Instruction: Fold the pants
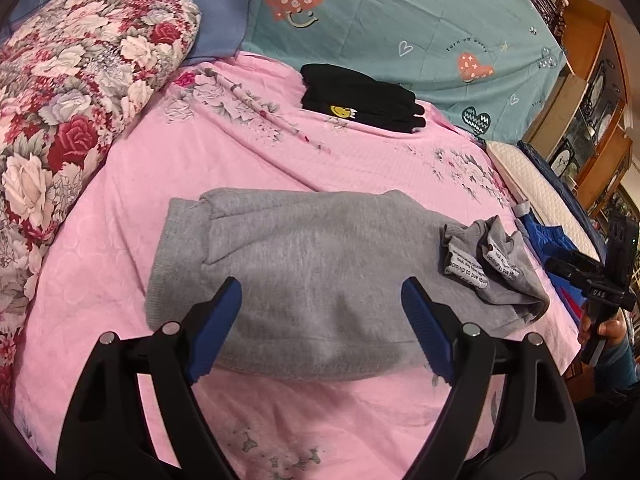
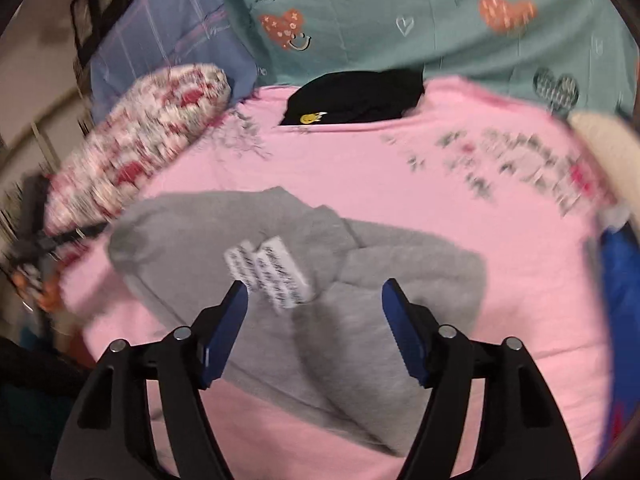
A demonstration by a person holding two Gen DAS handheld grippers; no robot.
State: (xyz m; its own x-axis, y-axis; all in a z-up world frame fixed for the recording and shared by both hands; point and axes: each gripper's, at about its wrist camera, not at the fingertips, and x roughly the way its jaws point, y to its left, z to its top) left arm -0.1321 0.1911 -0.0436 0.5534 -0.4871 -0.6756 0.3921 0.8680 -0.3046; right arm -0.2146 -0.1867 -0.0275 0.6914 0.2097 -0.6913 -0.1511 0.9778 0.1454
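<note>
Grey sweatpants (image 1: 304,272) lie folded into a thick bundle on the pink bed sheet (image 1: 208,160). White care labels (image 1: 480,268) stick out at the bundle's right end. My left gripper (image 1: 322,304) is open and empty, hovering over the bundle's near edge. The right wrist view is blurred; it shows the same pants (image 2: 360,312) with the labels (image 2: 272,276) facing up. My right gripper (image 2: 314,304) is open and empty just above them. It also shows at the right edge of the left wrist view (image 1: 592,276), off the bed.
A folded black garment (image 1: 360,98) with a yellow smiley lies at the back of the sheet. A floral quilt (image 1: 68,92) is rolled at the left. A teal heart-print blanket (image 1: 420,20) lies behind. Blue clothing (image 1: 552,248) and a white pillow (image 1: 536,184) lie at right.
</note>
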